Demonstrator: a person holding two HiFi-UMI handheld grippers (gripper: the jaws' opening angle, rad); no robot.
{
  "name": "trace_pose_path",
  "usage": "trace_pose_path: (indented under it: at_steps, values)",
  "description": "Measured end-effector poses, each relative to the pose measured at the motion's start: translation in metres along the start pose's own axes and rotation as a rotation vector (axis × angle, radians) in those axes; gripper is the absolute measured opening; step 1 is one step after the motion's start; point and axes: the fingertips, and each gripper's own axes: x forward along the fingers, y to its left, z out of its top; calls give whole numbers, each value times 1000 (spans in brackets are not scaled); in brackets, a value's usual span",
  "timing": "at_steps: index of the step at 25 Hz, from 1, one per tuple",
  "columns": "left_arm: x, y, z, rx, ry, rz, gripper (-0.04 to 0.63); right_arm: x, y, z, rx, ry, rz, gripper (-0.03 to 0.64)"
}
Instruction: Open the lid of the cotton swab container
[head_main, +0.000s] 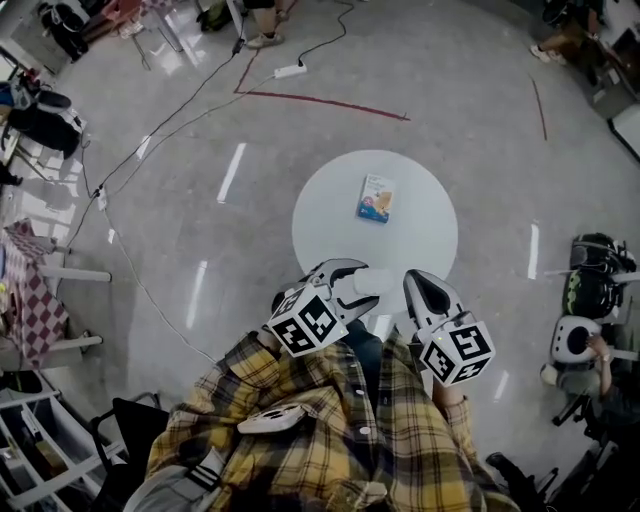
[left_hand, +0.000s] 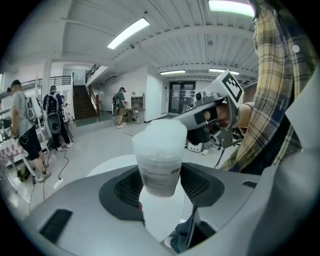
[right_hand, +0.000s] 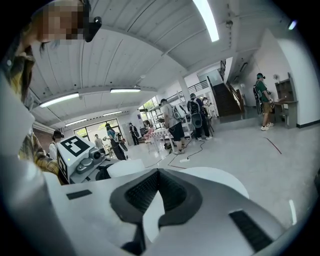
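My left gripper is shut on the cotton swab container, a translucent tub with a printed label and a frosted lid on top. The tub stands upright between the two dark pads, above the near edge of the round white table. From the head view the container shows as a pale cylinder at the gripper's tip. My right gripper hovers just to the right of it, jaws shut and empty. In the left gripper view the right gripper sits behind the lid.
A small blue and white packet lies near the table's middle. Cables and a power strip run over the glossy floor beyond. People stand in the hall; a seated person is at the right.
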Motion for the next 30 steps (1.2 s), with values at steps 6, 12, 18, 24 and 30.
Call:
trace_pose_path:
  at_steps: [6,12,18,24,30]
  values:
    - [-11,-15,28,23,-23,-47,245,-8,10,26,-76,-24,38,17]
    - [-16,-15,42,52,-20,-72,245,-10,12,42,-107,-51,63,17]
    - [-13,-13,45,57,-18,-73,244,-12,6,50,-114,-66,63,17]
    - [-14,-10,49,59,-12,-83,244,-18,3,68,-143,-109,83,17]
    - [-14,-10,50,70,-6,-89,244,-23,12,84,-149,-154,189,17]
